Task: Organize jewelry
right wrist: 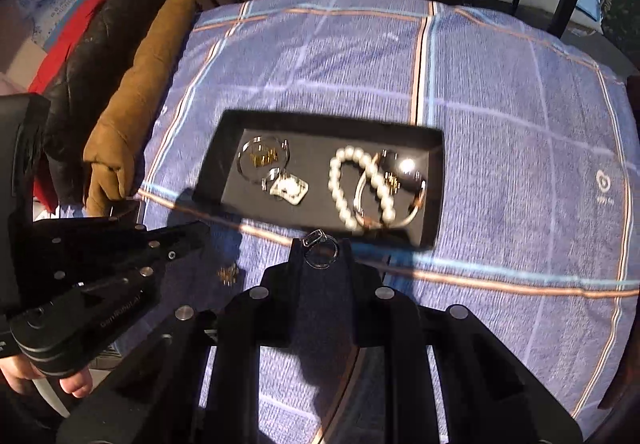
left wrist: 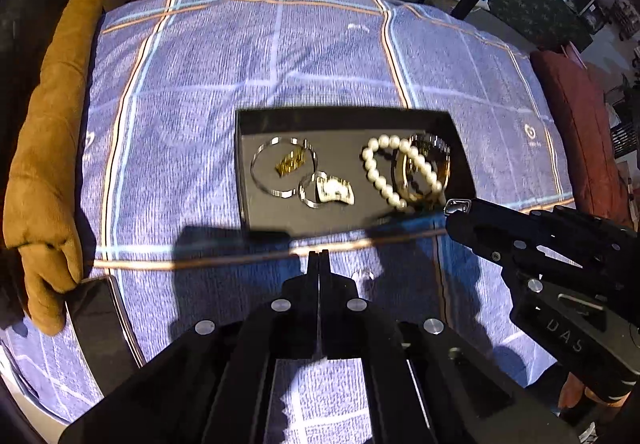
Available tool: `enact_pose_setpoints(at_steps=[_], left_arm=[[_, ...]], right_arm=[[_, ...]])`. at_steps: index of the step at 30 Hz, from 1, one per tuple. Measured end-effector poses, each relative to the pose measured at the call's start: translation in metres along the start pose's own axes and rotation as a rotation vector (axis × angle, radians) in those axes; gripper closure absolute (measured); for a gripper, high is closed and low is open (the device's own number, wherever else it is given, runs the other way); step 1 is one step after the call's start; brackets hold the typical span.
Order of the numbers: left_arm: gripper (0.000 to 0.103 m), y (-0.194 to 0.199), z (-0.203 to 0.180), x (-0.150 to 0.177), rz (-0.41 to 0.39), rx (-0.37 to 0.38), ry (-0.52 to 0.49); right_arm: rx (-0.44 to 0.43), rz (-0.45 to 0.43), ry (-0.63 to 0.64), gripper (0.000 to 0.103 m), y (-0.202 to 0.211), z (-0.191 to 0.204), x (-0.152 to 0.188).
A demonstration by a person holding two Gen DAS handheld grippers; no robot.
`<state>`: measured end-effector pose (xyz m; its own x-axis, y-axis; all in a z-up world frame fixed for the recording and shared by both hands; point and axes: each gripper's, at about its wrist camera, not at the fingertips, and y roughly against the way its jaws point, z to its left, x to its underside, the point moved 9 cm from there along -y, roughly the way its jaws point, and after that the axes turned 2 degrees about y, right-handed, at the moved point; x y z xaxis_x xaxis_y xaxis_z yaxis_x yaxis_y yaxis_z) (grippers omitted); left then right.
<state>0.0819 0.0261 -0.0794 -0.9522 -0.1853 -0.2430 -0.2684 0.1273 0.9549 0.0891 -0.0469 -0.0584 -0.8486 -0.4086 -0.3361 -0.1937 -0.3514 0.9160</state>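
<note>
Item: clear ring with a small clear stone, pinched in the narrow jaws of the right gripper, above the plaid cloth just short of the black tray. Step, judged: carrying it to the tray; next needs an open spot beside the pearl bracelet. Left gripper jaws fully together, seemingly empty; small gold piece lies loose on cloth.
</note>
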Motion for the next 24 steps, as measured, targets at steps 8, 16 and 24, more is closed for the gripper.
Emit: enact_pose_setpoints(at_steps=[8, 16, 24], left_arm=[[0.103, -0.016, 0.006, -0.05, -0.003, -0.044, 0.028], [0.058, -0.01, 0.021, -0.028, -0.015, -0.049, 0.05], [0.044, -0.018, 0.024, 0.046, 0.053, -0.032, 0.032]], right_arm=[[0.065, 0.024, 0.003, 0.084, -0.018, -0.02, -0.046], [0.085, 0.043, -0.044, 0.062, -0.019, -0.035, -0.018], [0.045, 0.099, -0.074, 0.062, -0.027, -0.025, 0.055]])
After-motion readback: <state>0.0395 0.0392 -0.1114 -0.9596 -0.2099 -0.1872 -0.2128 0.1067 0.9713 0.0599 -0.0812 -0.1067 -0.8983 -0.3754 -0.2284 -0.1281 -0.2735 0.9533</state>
